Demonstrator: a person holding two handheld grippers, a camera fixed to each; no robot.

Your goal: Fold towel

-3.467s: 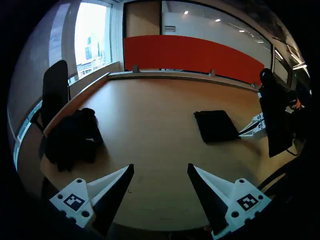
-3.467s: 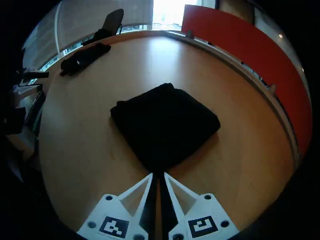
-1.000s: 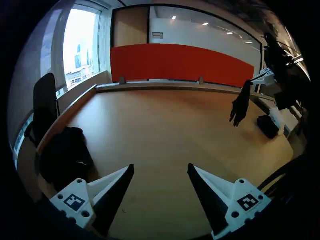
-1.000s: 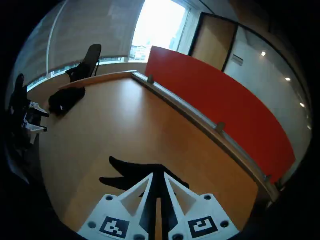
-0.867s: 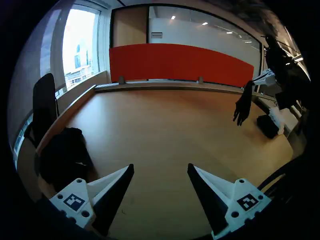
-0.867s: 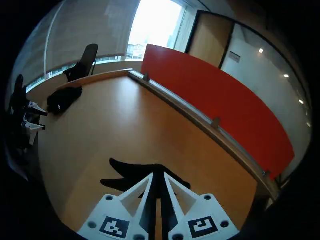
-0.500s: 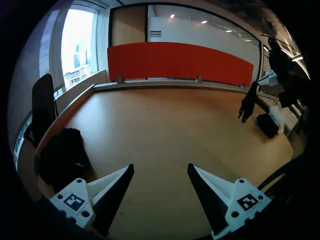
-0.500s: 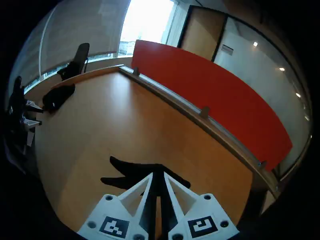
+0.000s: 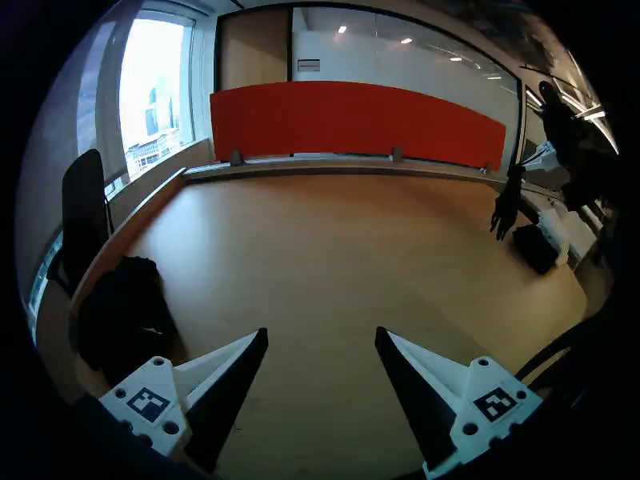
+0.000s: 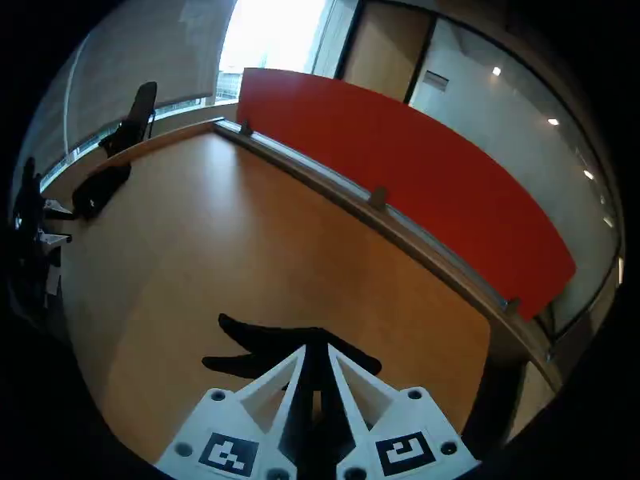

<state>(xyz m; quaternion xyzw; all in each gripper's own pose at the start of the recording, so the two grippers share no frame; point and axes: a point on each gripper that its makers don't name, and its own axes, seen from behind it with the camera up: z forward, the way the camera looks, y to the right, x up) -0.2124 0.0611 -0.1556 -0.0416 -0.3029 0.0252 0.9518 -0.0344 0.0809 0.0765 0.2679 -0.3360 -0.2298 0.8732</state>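
Right gripper (image 10: 318,358), its fingers pressed together, pinches a black towel (image 10: 264,346) that hangs bunched and limp, high above the wooden table (image 10: 240,240). Left gripper (image 9: 320,332) is spread wide with nothing between its fingers, held low over the table's near edge and pointing level across it. Folding looks barely begun. The likely next move is for the free gripper to catch a dangling corner so the cloth can be spread flat on the table.
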